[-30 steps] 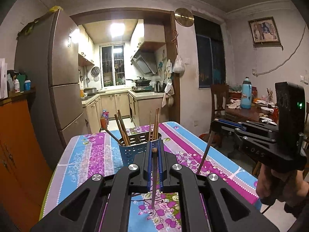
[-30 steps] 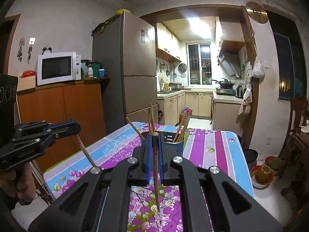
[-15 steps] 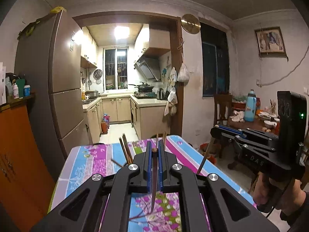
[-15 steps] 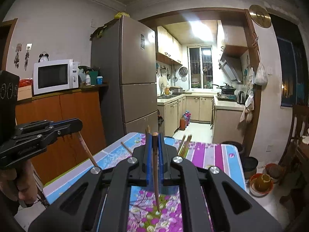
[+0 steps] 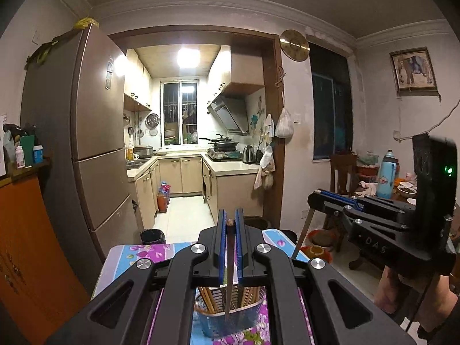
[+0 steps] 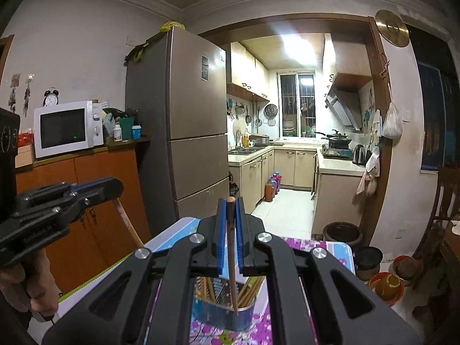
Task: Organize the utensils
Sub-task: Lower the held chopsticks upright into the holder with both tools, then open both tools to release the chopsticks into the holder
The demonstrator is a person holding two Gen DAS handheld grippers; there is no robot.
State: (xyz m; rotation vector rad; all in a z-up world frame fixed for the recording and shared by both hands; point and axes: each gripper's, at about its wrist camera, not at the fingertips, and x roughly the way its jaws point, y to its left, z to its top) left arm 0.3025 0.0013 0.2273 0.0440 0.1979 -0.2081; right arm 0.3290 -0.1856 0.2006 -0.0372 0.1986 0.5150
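Observation:
My left gripper (image 5: 230,220) is shut on a brown chopstick (image 5: 229,281) that hangs tip down above a blue perforated holder (image 5: 230,320) with several chopsticks in it. My right gripper (image 6: 230,201) is shut on a second chopstick (image 6: 232,258), its tip over the same holder (image 6: 222,316). In the left wrist view the right gripper (image 5: 314,197) is at the right with its chopstick (image 5: 303,230) slanting down. The right wrist view has the left gripper (image 6: 115,185) at the left with its chopstick (image 6: 129,224). The holder stands on a floral tablecloth (image 5: 138,254).
A tall fridge (image 6: 184,132) and an orange cabinet (image 6: 86,201) with a microwave (image 6: 67,128) stand left of the table. Beyond the table a doorway opens onto the kitchen floor (image 5: 184,218). A dining table with a blue bottle (image 5: 386,174), a chair and floor pots (image 6: 385,286) lie to the right.
Both grippers have risen with their chopsticks. The holder, earlier ahead of the fingers, now sits low beneath them, and most of the tablecloth has dropped out of view.

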